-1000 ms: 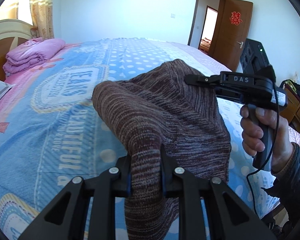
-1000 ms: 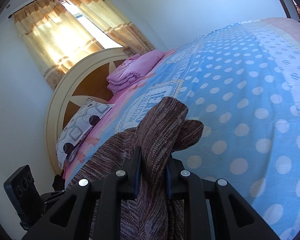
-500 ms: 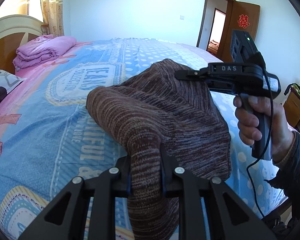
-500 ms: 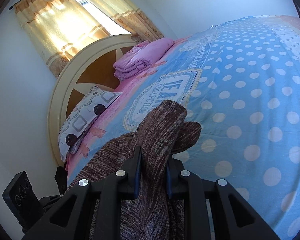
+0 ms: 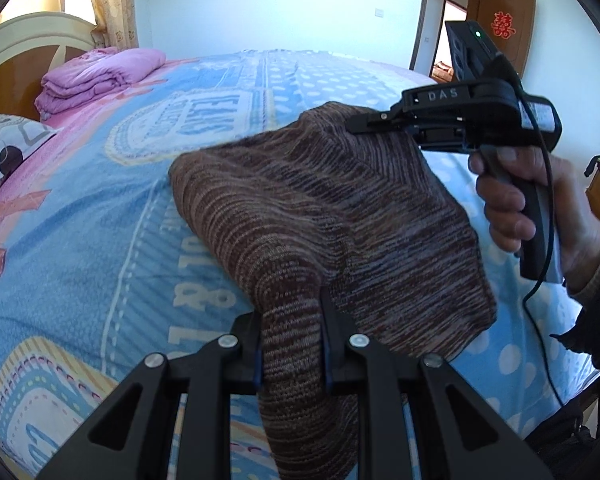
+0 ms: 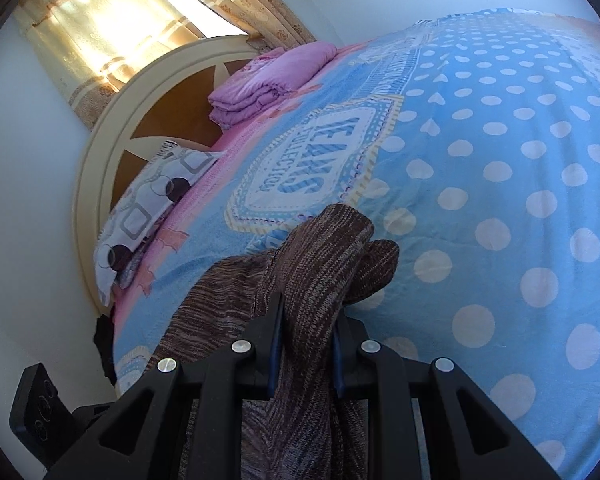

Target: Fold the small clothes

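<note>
knit: a brown striped knit (image 5: 340,216) is hanging between the two grippers over the bed (image 5: 80,240), its far fold brushing or just clearing the cover; i cannot tell which.
left gripper: the left gripper (image 5: 292,344) is pinching a bunched edge of the knit, jaws narrow, cloth trailing down past them.
right gripper: the right gripper (image 6: 306,344) is clamping another bunched edge, jaws narrow too; from the left view it is biting the far top corner.
risk, slip: each grip is sitting on a thick roll of loose knit, so a tug apart is likely pulling an edge out.
risk, skew: the two held edges are sitting at unequal heights, so laying it down now is probably giving a crooked fold.
risk, bunching: the slack middle is sagging and may be landing doubled under itself.
pose, left: tilting steeply down toward the bed.
pose, right: a hand (image 5: 516,204) is gripping its handle upright, cable dangling, claw pointing across and a little down.
</note>
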`<control>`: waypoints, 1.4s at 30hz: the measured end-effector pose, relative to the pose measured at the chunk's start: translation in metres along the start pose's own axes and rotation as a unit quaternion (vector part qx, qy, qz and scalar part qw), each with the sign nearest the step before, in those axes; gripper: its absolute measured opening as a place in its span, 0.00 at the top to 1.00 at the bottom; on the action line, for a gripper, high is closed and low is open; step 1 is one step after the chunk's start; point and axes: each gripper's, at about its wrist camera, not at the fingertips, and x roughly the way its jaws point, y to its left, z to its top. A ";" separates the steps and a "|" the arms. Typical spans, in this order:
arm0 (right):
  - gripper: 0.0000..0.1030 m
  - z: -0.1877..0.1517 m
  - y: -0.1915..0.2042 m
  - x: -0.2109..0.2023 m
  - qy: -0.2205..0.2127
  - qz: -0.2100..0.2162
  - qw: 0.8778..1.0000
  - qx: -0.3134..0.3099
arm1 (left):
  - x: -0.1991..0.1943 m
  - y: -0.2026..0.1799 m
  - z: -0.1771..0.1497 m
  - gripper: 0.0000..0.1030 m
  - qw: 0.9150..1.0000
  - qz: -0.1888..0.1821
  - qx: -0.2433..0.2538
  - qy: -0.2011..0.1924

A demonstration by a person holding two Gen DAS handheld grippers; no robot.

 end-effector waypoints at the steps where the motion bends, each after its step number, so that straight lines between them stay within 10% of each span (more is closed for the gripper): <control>1: 0.80 0.000 0.000 0.004 0.003 -0.007 1.000 -0.002 | 0.002 0.001 -0.003 0.79 1.000 0.003 -0.001 0.002; 11: 0.69 -0.006 -0.028 0.042 0.038 -0.052 0.997 0.039 | 0.013 0.003 -0.020 0.61 1.000 0.020 -0.013 0.011; 16: 0.64 -0.028 -0.037 0.015 0.028 -0.043 0.997 0.053 | -0.014 0.005 -0.016 0.51 0.999 0.035 -0.013 -0.023; 19: 0.57 -0.051 -0.035 -0.020 0.011 -0.023 0.998 0.064 | -0.031 0.011 -0.009 0.24 0.996 0.059 -0.021 -0.064; 25: 0.54 -0.113 -0.011 -0.052 0.028 -0.006 0.998 0.052 | 0.003 0.026 -0.003 0.19 0.992 0.109 -0.041 -0.052; 26: 0.57 -0.124 -0.007 -0.051 0.040 -0.015 0.998 0.042 | 0.010 0.028 -0.005 0.19 0.992 0.106 -0.050 -0.048; 27: 0.86 -0.133 -0.003 -0.049 0.047 -0.029 0.998 0.032 | 0.013 0.028 -0.008 0.16 0.992 0.106 -0.055 -0.051; 37: 0.89 -0.156 -0.001 -0.063 0.025 -0.055 0.998 0.015 | 0.012 0.037 -0.022 0.00 0.988 0.105 -0.106 -0.033; 42: 0.57 -0.164 0.013 -0.089 -0.013 -0.088 0.996 0.018 | -0.023 0.016 -0.032 0.01 0.988 0.137 -0.058 -0.038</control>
